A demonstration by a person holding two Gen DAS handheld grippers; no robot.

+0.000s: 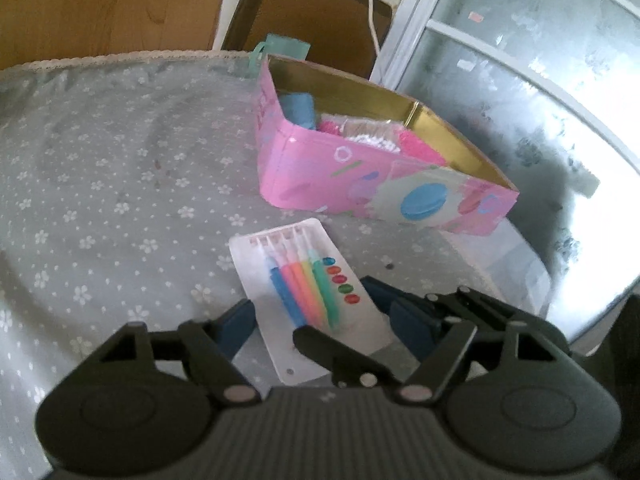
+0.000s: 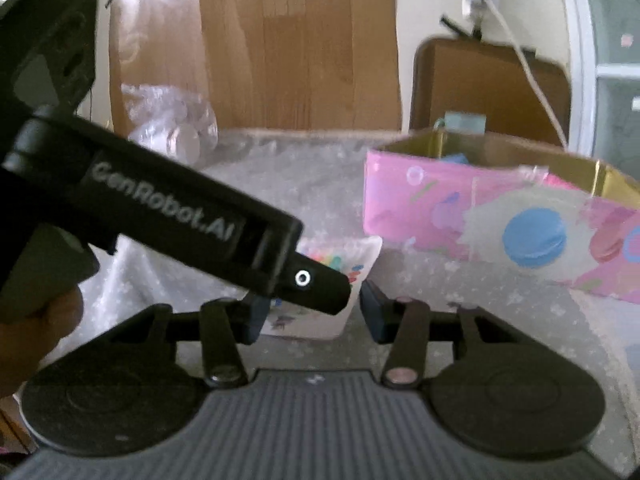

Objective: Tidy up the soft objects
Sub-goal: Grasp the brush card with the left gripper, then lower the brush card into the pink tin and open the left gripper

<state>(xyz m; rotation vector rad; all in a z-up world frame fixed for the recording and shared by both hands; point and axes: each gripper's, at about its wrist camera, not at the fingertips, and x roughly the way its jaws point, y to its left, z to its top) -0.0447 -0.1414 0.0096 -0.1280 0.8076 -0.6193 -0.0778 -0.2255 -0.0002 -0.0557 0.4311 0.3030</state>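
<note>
A flat clear packet of coloured pens [image 1: 306, 292] lies on the flowered tablecloth [image 1: 100, 168]. My left gripper [image 1: 320, 316] is open, its blue fingers on either side of the packet's near part. Beyond it stands an open pink box [image 1: 360, 176] with a gold inside, holding blue, pink and white soft items [image 1: 360, 132]. In the right wrist view my right gripper [image 2: 310, 316] is open, just behind the same packet [image 2: 332, 264]. The left gripper's black body [image 2: 160, 216] crosses in front and hides much of the packet. The pink box [image 2: 500, 224] stands to the right.
A brown chair back [image 1: 304, 12] stands behind the table. A frosted window [image 1: 520, 60] is at the right. A clear plastic bag [image 2: 168, 120] lies at the table's far left in the right wrist view, before a wooden panel [image 2: 300, 40]. A white cable [image 2: 516, 48] hangs down.
</note>
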